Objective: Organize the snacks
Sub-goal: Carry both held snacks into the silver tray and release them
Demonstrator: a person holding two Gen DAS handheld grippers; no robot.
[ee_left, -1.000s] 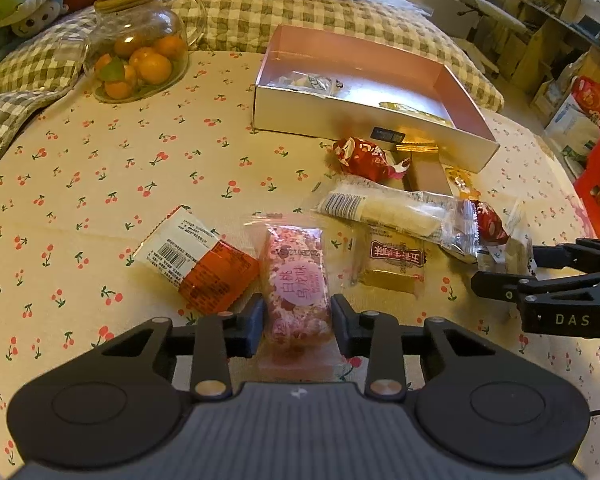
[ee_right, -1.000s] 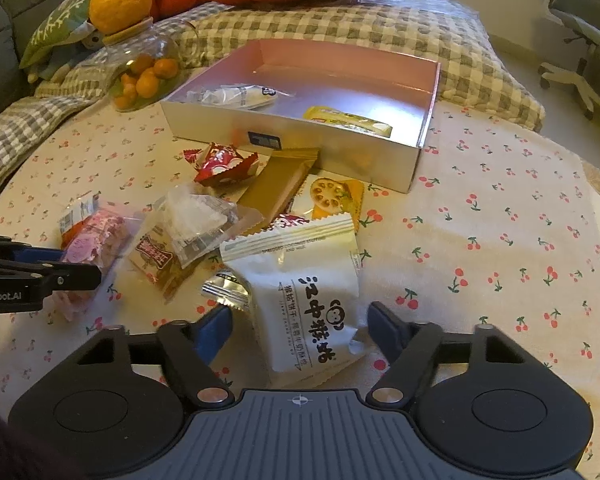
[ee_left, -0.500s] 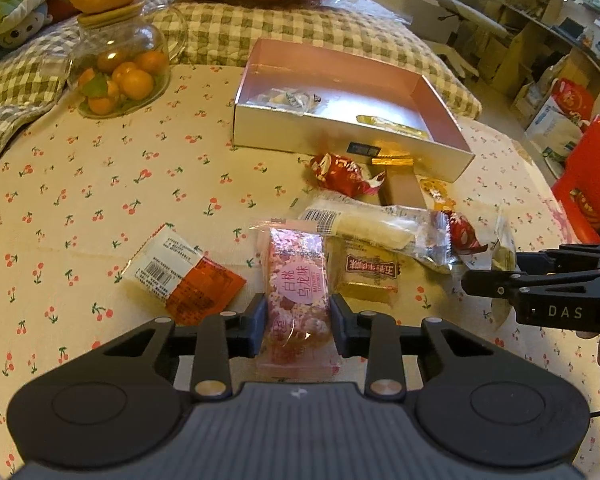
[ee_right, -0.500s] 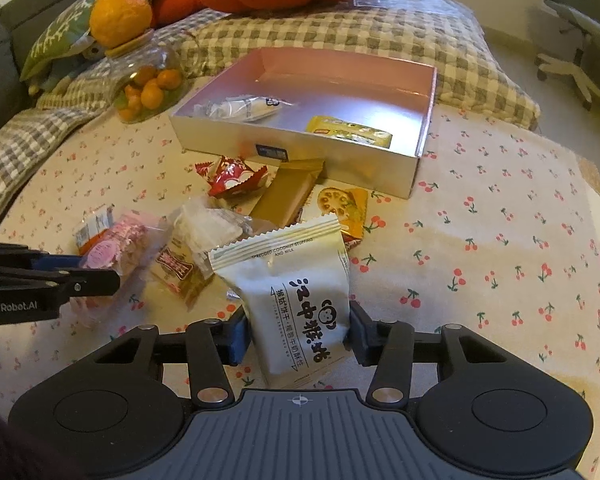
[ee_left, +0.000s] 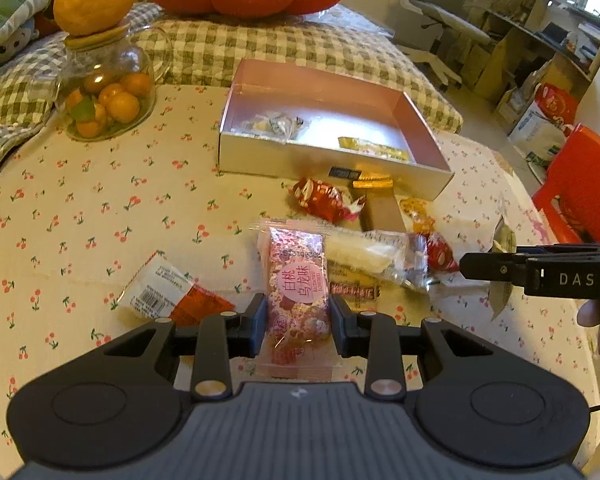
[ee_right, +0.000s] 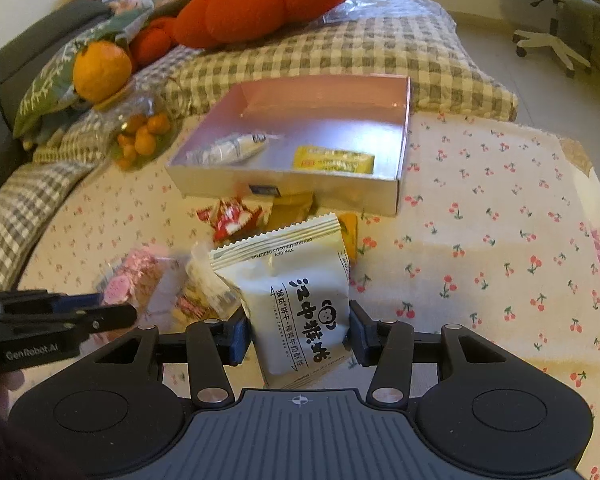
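Mid-transfer: open silver cardboard box (ee_right: 300, 190) sits at 12 o'clock, right gripper (ee_right: 296, 334) clamps the white foil biscuit pouch (ee_right: 296, 300), left gripper (ee_left: 298, 326) clamps the pink clear-wrapped candy pack (ee_left: 298, 288); next, I'd carry both forward over the box rim and release.

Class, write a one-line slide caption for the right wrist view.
Right claw grips a white snack packet above the cherry-print tablecloth, facing the open box.
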